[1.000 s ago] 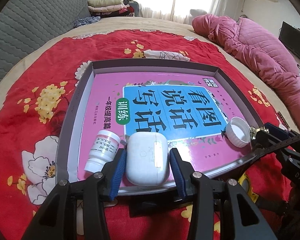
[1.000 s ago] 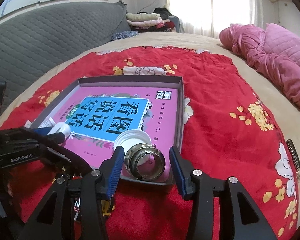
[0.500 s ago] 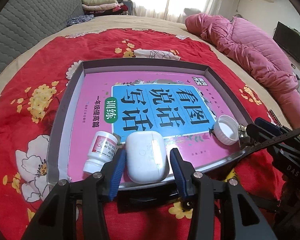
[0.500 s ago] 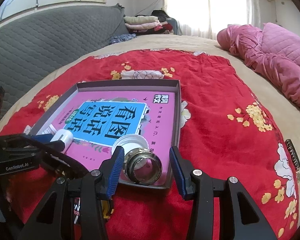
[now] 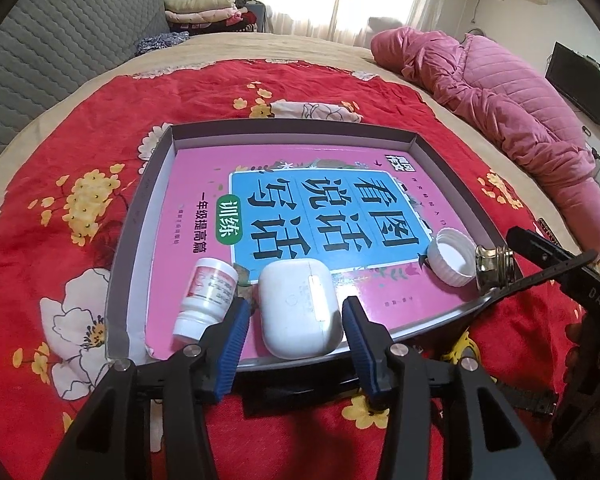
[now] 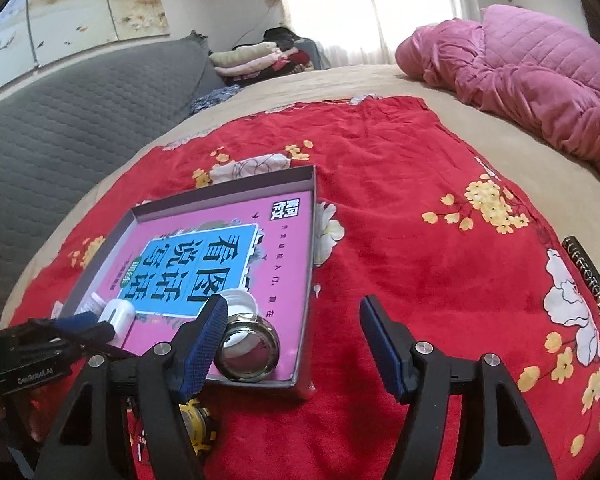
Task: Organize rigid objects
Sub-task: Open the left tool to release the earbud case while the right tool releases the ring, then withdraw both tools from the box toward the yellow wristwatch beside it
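Note:
A grey shallow box (image 5: 440, 160) on the red bedspread holds a pink and blue book (image 5: 320, 208). On the book lie a white earbud case (image 5: 300, 312), a white pill bottle (image 5: 206, 300), a white cap (image 5: 452, 256) and a small glass jar (image 5: 494, 264). My left gripper (image 5: 294, 334) is open, its fingers either side of the earbud case with gaps. My right gripper (image 6: 292, 340) is open and empty, wide apart, to the right of the glass jar (image 6: 248, 354) at the box's near corner.
A yellow tape measure (image 6: 198, 428) lies under the right gripper by the box. A dark strip with gold lettering (image 6: 586, 276) lies on the red floral bedspread (image 6: 420, 220) at the right. A pink quilted jacket (image 5: 500, 92) and a grey headboard (image 6: 60, 120) border the bed.
My right gripper has opened wider, let go of the glass jar in the box corner and swung to the right. My left gripper has drawn back a little from the earbud case.

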Motion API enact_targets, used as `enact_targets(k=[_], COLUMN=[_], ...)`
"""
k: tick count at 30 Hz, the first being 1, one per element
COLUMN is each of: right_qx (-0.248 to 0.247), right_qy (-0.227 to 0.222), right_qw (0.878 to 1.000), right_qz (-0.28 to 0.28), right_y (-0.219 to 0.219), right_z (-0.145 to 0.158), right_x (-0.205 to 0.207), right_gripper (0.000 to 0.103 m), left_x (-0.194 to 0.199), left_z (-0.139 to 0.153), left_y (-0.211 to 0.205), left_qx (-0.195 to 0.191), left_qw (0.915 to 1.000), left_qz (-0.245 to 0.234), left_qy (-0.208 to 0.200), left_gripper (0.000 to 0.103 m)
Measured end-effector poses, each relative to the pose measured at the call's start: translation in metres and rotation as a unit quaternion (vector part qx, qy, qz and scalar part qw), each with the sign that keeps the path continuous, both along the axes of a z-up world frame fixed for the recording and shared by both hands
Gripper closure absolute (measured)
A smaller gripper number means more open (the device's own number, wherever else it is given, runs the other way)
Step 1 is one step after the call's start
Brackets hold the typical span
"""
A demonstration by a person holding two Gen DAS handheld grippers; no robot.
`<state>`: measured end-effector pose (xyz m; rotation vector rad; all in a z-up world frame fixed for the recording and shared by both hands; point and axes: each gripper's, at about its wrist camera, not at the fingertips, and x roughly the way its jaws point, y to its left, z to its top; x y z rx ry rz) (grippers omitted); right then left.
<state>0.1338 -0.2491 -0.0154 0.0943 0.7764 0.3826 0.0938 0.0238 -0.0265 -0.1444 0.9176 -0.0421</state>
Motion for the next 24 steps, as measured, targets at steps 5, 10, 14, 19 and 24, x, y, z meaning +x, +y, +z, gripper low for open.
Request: enact_targets(k=[5, 10, 14, 19, 24], right_qx=[-0.001, 0.001, 0.003, 0.004, 0.003], right_qy=[-0.004, -0.005, -0.009, -0.018, -0.024], right_qw=[1.0, 1.0, 1.0, 1.0, 1.0], right_qz=[0.004, 0.005, 0.005, 0.009, 0.01], right_y=[0.001, 0.001, 0.001, 0.003, 0.003], right_z=[0.001, 0.001, 0.001, 0.003, 0.005], right_x=[0.0, 0.0, 0.0, -0.002, -0.005], right_gripper=[0.033, 0.032, 0.032, 0.029, 0.029], left_x=[-0.001, -0.004, -0.007, -0.01, -0.014], left_z=[0.0, 0.001, 0.003, 0.006, 0.01], left_y=[0.002, 0.004, 0.006, 0.008, 0.01], left_qx=[0.003, 0.004, 0.004, 0.01, 0.011], left_qw=[1.0, 1.0, 1.0, 0.9999, 0.9999], left_qz=[0.004, 0.004, 0.005, 0.008, 0.01], left_qy=[0.0, -0.002, -0.003, -0.005, -0.005], left_gripper=[0.05, 0.05, 0.05, 0.05, 0.05])
